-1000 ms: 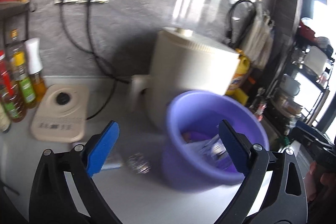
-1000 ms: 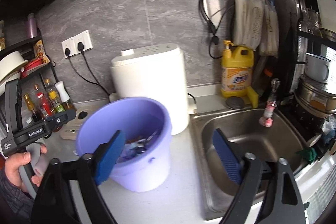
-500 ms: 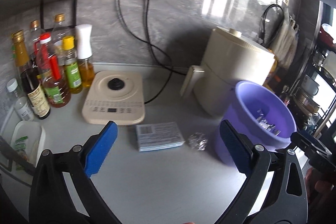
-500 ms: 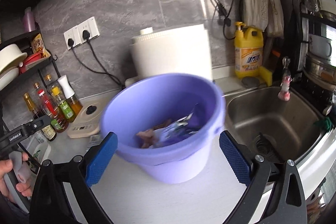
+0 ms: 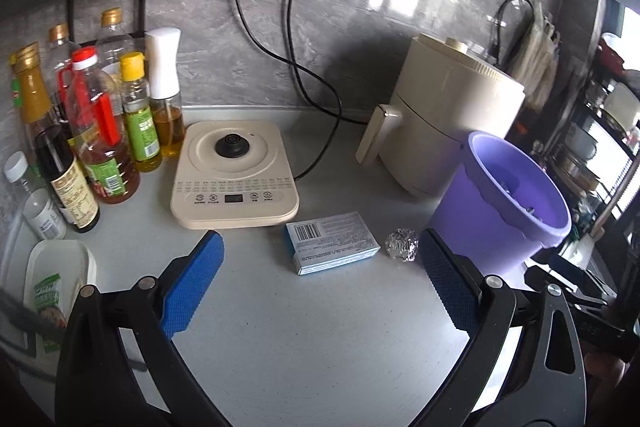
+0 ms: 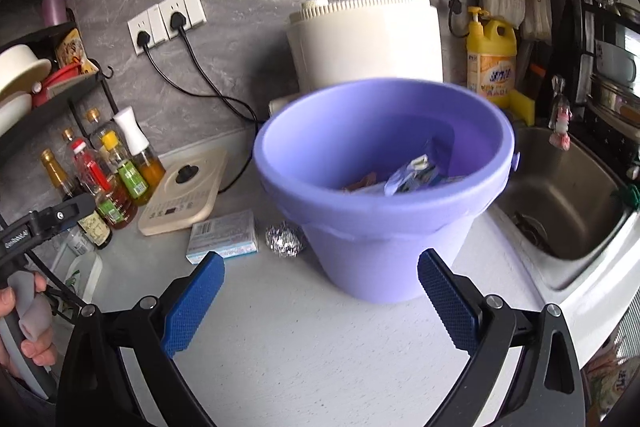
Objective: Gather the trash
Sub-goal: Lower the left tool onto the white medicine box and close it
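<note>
Left gripper [image 5: 318,279] spread wide over the grey counter [image 5: 320,347], nothing between the blue pads [image 5: 192,287], pointed toward the small blue box [image 5: 332,243] and the foil ball [image 5: 402,245] just to its right. Right gripper [image 6: 320,291] equally wide and empty, facing the purple bucket [image 6: 384,227], not touching it. Wrappers [image 6: 412,175] inside the bucket; box and foil ball near its left, kettle base [image 5: 236,175] farther back.

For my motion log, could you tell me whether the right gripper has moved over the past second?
Yes. The right gripper has swung left, off the sink and toward the purple bucket.
</note>
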Motion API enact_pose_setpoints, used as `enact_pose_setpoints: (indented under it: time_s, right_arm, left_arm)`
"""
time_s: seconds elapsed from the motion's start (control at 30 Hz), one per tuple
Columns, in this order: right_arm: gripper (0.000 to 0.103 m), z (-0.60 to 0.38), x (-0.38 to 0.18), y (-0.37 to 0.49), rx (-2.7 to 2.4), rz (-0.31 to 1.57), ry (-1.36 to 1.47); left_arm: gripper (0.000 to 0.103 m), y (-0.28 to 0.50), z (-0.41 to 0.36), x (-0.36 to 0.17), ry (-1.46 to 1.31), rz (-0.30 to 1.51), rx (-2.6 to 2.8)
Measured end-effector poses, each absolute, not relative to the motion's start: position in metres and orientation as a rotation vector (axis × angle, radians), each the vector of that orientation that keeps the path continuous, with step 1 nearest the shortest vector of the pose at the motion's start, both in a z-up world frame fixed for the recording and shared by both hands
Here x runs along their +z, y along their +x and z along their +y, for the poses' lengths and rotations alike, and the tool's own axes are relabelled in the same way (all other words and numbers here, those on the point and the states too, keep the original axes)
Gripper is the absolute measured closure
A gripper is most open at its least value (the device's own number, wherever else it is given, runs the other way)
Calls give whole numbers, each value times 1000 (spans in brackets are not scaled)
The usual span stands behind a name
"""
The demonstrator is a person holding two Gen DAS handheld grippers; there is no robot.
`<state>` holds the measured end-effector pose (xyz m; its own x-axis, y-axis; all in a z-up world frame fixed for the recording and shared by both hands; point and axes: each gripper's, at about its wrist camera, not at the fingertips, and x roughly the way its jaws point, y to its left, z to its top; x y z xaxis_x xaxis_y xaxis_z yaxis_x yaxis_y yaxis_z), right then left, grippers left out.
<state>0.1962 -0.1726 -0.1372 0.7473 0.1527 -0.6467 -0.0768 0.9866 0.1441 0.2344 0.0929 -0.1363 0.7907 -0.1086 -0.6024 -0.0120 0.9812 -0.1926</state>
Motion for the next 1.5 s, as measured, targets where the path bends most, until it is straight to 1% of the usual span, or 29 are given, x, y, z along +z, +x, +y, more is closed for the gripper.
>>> enact_pose_setpoints:
  time_s: [0.2,0.27,0.33,0.43,0.63,0.73,0.97,1.17,1.4,1.5]
  right_arm:
    - [8,-162,-148,189,81,750,116]
    - [8,-160,-152,189,65,759,118]
    - [8,-157,-157,188,51,769,123]
    - [8,-154,-161,186,36,767,133]
    - [20,-137,-163,190,31,752,132]
    - [23,-127,-162,193,35,745,119]
    - [23,-115,-162,207,7,749,84]
    - [23,-119,-169,214,-37,778,79]
    - [23,-133,-181,212,-99,815,107]
    - [23,-137,-183,211,-113,818,121]
  left_arm:
    - [7,252,97,-160,-173,716,-131]
    - [11,260,97,-169,-155,739,-154]
    - [18,269,96,-174,-137,754,-165]
    - [23,284,95,-180,-127,772,-204]
    - [26,313,88,-187,-63,785,-292]
    - [27,326,86,-191,-54,789,-330]
    - [27,357,74,-202,-49,811,-420]
    - [27,384,65,-223,-66,860,-456]
    - [26,393,56,-249,-7,926,-463]
    - [25,389,50,-251,48,925,-460]
